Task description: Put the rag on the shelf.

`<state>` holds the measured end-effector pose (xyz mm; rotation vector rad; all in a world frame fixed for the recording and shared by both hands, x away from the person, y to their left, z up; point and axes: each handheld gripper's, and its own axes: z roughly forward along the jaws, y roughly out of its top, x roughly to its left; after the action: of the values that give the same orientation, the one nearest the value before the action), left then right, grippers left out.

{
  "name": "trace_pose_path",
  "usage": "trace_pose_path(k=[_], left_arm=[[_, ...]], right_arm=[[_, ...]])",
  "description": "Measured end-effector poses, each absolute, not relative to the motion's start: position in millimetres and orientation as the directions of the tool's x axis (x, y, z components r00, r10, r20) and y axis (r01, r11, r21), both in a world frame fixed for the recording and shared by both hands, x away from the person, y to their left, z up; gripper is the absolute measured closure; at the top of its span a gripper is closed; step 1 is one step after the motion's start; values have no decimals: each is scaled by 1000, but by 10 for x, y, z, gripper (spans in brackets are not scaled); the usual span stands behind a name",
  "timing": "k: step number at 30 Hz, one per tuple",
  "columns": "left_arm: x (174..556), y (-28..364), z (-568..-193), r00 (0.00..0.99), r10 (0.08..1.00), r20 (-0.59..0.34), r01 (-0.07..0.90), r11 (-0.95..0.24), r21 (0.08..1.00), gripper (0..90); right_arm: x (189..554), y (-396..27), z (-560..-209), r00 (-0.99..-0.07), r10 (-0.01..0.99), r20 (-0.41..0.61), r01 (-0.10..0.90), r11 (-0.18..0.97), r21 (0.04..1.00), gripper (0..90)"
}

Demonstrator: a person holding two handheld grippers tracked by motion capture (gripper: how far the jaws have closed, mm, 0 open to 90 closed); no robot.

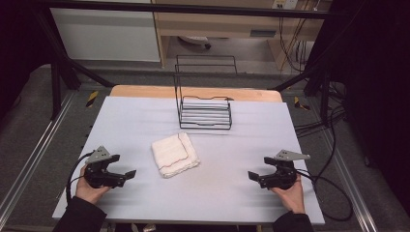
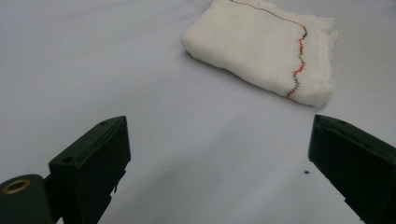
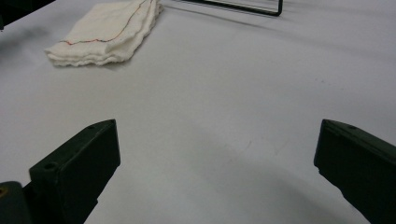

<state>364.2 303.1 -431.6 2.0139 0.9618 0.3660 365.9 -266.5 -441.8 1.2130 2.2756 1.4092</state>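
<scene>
The folded cloth (image 1: 175,154) lies mid-surface, before the wire rack (image 1: 205,112). Left gripper (image 1: 126,175) and right gripper (image 1: 253,176) flank it, well apart, jaws spread and empty. Probably the approach step: next, reach in and pinch the cloth's edge.

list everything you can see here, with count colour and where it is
folded cloth: 1, white with a red and dark stitched line, middle of the table between the two grippers
wire rack: 1, black, far part of the table, behind the cloth
table: 1, pale grey top with a wooden far edge
left gripper: 1, black with a grey plate on top, near left of the table, jaws open, nothing between them
right gripper: 1, black with a grey plate, near right, jaws open, nothing between them
hands: 2, dark sleeves, one on each gripper
</scene>
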Motion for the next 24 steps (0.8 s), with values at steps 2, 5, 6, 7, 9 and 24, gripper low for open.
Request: trace_pose_path(k=[2, 5, 6, 7, 9, 24], left_arm=[[3643, 3020, -4312, 660, 746, -92, 494, -338, 801, 56], [3641, 3007, -4309, 660, 746, -90, 493, -340, 801, 59], [3639, 3004, -4310, 660, 746, -92, 495, -340, 800, 59], [3636, 3004, -4309, 660, 746, -89, 496, -343, 797, 59], [3633, 2997, -4308, 658, 748, -89, 496, -342, 798, 59], [3597, 2732, -4254, 648, 753, -111, 506, -317, 802, 88]], right_arm=[[3656, -2670, -4416, -644, 728, 234, 533, 208, 820, 10], [3655, -2668, -4417, -642, 730, 233, 535, 210, 818, 9], [3655, -2667, -4417, -642, 730, 232, 536, 211, 818, 9], [3651, -2663, -4418, -639, 733, 235, 538, 208, 817, 9], [3651, -2663, -4419, -639, 733, 232, 536, 209, 818, 10], [3651, -2650, -4429, -634, 742, 217, 539, 223, 812, 9]])
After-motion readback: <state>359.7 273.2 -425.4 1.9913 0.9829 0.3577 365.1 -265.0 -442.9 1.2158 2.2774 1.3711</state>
